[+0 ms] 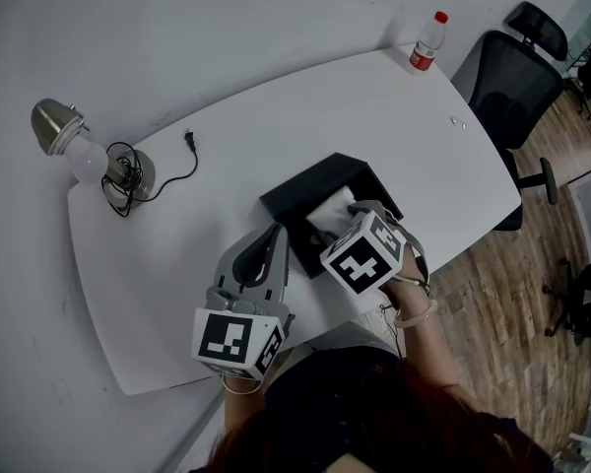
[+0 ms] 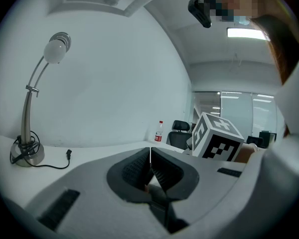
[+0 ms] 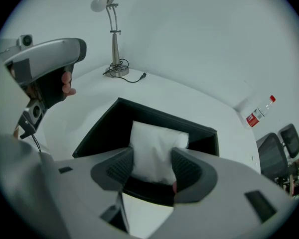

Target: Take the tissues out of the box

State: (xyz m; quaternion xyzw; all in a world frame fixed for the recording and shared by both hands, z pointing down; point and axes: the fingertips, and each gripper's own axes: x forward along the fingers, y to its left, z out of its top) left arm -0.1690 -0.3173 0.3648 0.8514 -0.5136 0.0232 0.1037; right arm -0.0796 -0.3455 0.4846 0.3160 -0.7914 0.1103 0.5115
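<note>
An open black box (image 1: 294,197) sits mid-table, with a white wad of tissues (image 1: 333,210) standing up out of it. My right gripper (image 1: 349,217) reaches down into the box from the near side. In the right gripper view its two pads sit against either side of the tissues (image 3: 154,143), gripper (image 3: 153,166) shut on them above the box's dark wall (image 3: 107,126). My left gripper (image 1: 274,235) rests just left of the box; its jaws meet with nothing between them in the left gripper view (image 2: 150,156).
A desk lamp (image 1: 74,146) with a coiled cable and loose plug (image 1: 189,138) stands at the table's far left. A red-capped bottle (image 1: 428,42) stands at the far right corner. An office chair (image 1: 517,77) is beyond the table's right edge.
</note>
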